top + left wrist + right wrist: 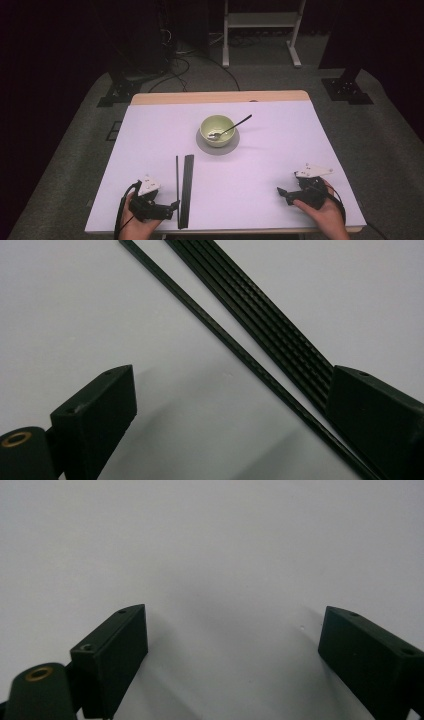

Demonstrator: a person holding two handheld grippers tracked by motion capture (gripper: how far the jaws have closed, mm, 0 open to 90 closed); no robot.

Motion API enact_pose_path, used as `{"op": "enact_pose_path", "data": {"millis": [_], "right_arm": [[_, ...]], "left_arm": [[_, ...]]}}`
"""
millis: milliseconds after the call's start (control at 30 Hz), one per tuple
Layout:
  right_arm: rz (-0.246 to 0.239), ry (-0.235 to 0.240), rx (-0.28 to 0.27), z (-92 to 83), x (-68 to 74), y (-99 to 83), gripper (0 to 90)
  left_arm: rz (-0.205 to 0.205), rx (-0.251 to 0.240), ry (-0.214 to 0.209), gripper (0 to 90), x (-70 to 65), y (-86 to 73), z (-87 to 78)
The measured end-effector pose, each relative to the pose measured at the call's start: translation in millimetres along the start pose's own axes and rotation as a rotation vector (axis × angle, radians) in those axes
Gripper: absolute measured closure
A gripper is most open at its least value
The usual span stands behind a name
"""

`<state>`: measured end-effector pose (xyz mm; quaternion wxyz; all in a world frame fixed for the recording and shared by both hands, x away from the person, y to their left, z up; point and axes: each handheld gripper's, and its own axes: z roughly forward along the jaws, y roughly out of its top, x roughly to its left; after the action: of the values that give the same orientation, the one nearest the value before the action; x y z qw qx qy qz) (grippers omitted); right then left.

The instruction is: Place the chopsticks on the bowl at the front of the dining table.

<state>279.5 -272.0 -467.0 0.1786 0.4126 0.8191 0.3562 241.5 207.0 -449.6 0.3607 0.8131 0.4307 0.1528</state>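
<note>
Left gripper (172, 204) sits spread wide right beside the loose chopstick (177, 190) at the desk's (280, 150) near edge – lined up to pinch it, I'd guess – while the right gripper (281, 191) rests spread over bare desk.

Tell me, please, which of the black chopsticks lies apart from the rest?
The single thin chopstick, lying alone left of the bundled chopsticks, on the side toward the left gripper, with a narrow gap between.
</note>
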Motion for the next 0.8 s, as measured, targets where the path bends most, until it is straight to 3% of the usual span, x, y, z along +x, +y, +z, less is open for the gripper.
{"op": "enact_pose_path", "data": {"millis": [300,500,800], "right_arm": [[0.001,0.000,0.000,-0.1,0.1,0.0,10.7],[0.000,-0.001,0.000,-0.1,0.2,-0.1,10.8],[0.001,-0.001,0.000,-0.1,0.1,-0.1,10.8]], "left_arm": [[0.007,0.031,0.007,5.1,-5.7,-4.1,5.8],[0.031,0.044,0.047,5.2,-8.6,-4.7,7.2],[0.036,0.044,0.065,5.2,-2.5,-6.9,5.2]]}}
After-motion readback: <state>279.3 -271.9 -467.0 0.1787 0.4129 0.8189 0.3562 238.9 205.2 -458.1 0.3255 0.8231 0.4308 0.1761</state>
